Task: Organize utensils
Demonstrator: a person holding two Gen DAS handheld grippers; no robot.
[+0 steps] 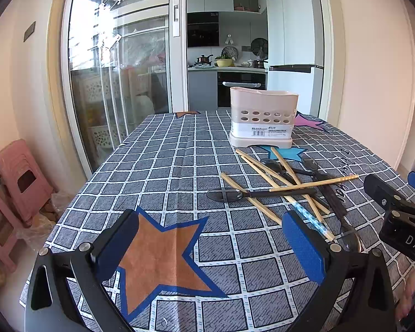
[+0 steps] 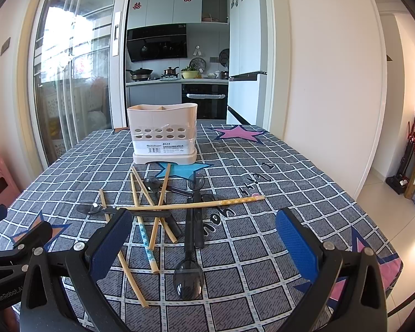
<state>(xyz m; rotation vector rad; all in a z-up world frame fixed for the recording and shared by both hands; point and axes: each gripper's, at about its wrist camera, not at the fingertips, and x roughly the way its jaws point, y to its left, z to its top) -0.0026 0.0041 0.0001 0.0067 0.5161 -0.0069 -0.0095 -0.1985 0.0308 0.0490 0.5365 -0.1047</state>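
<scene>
Chopsticks (image 2: 152,193) and dark spoons (image 2: 188,276) lie crisscrossed on the checked surface (image 2: 262,249) before the pink utensil holder (image 2: 163,132) — left tool (image 1: 210,249) and right tool (image 2: 204,249) both wide apart, holding nothing.

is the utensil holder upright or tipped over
Upright. The utensil holder stands on its base on the checked tablecloth, its open top facing up, with the chopsticks and spoons lying loose in front of it.

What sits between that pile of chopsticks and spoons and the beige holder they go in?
Nothing visible: only bare checked tablecloth lies between the pile and the holder, whose top is open.
</scene>
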